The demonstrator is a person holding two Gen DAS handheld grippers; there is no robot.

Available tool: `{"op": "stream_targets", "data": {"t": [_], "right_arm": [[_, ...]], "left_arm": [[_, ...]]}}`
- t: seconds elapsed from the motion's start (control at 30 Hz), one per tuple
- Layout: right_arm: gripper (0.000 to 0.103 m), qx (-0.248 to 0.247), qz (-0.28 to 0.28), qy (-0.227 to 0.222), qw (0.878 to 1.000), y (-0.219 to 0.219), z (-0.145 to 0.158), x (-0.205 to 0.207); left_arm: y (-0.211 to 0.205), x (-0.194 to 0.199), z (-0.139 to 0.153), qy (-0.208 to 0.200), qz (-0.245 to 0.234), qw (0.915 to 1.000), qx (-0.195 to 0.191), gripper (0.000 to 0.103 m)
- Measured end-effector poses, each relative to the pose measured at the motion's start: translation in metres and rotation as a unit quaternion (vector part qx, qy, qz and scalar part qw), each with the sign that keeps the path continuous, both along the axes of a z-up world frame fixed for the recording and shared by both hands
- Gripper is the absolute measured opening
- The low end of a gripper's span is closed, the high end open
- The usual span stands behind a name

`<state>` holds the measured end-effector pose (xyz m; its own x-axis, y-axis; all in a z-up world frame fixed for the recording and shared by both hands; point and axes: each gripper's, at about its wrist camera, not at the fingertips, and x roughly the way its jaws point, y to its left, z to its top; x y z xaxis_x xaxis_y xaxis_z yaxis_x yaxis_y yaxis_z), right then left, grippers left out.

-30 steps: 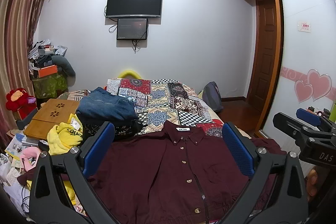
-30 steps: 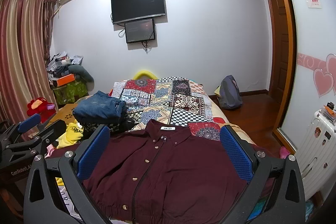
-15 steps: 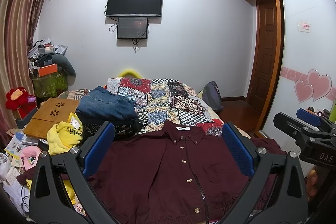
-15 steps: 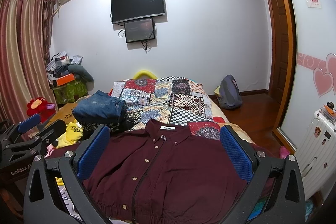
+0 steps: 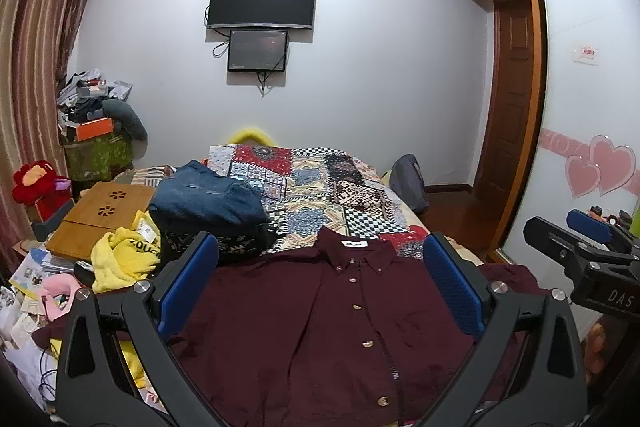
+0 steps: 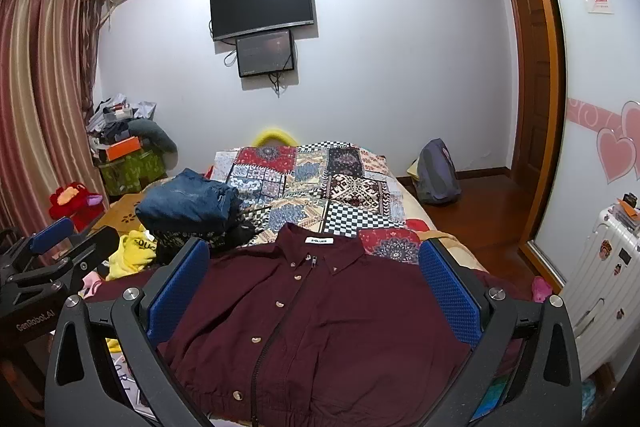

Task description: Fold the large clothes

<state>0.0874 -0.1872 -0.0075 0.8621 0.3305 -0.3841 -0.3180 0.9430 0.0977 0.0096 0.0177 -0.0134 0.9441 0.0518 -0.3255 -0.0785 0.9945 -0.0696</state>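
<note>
A dark maroon button-up jacket (image 5: 320,327) (image 6: 320,327) lies flat and face up on the near end of the bed, collar pointing away, its sleeves spread to both sides. My left gripper (image 5: 320,267) hovers above it, open, its blue pads wide apart with nothing between them. My right gripper (image 6: 314,267) is likewise open over the jacket's chest. The right gripper's blue tip (image 5: 588,223) shows at the right edge of the left wrist view, and the left gripper's tip (image 6: 52,239) at the left edge of the right wrist view.
A patchwork quilt (image 5: 320,187) covers the bed beyond the jacket. Folded jeans (image 5: 204,199) sit on a dark patterned garment at the left, beside a yellow garment (image 5: 120,259) and a wooden lap desk (image 5: 104,211). A white suitcase (image 6: 600,275) stands at the right.
</note>
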Motion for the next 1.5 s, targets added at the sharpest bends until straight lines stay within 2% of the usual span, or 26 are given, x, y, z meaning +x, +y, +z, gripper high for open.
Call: {"op": "stream_targets", "data": {"t": [0.3, 0.53, 0.67, 0.83, 0.93, 1.0, 1.13, 1.27, 1.4, 1.43, 1.5], "right_arm": [[0.103, -0.016, 0.004, 0.015, 1.0, 0.015, -0.006, 0.02], [0.103, -0.03, 0.009, 0.038, 0.999, 0.029, -0.021, 0.052], [0.103, -0.042, 0.009, 0.061, 0.997, 0.036, -0.034, 0.077], [0.103, -0.053, 0.0, 0.105, 0.993, 0.041, -0.056, 0.109], [0.103, -0.052, -0.007, 0.141, 0.989, 0.042, -0.071, 0.125], [0.103, -0.052, -0.011, 0.167, 0.985, 0.043, -0.083, 0.135], [0.103, -0.059, -0.018, 0.198, 0.978, 0.049, -0.102, 0.151], [0.103, -0.074, -0.024, 0.225, 0.971, 0.052, -0.118, 0.163], [0.103, -0.068, -0.028, 0.251, 0.965, 0.051, -0.128, 0.171], [0.103, -0.067, -0.028, 0.26, 0.963, 0.05, -0.131, 0.172], [0.103, -0.068, -0.029, 0.266, 0.961, 0.051, -0.134, 0.174]], "left_arm": [[0.033, 0.021, -0.006, 0.015, 0.031, 0.9993, -0.013, 0.103], [0.085, 0.047, -0.02, 0.045, 0.094, 0.9945, -0.011, 0.103], [0.131, 0.059, -0.042, 0.079, 0.148, 0.9858, -0.015, 0.103], [0.2, 0.061, -0.081, 0.128, 0.206, 0.9673, -0.073, 0.103], [0.249, 0.05, -0.11, 0.144, 0.249, 0.9466, -0.146, 0.103], [0.279, 0.038, -0.13, 0.151, 0.276, 0.9279, -0.201, 0.103], [0.339, 0.015, -0.179, 0.17, 0.307, 0.8839, -0.309, 0.103], [0.373, -0.001, -0.219, 0.174, 0.315, 0.8493, -0.386, 0.103], [0.396, -0.008, -0.252, 0.173, 0.308, 0.8249, -0.442, 0.101], [0.402, -0.009, -0.261, 0.173, 0.307, 0.8152, -0.459, 0.101], [0.411, -0.011, -0.276, 0.169, 0.309, 0.8001, -0.486, 0.094]]}}
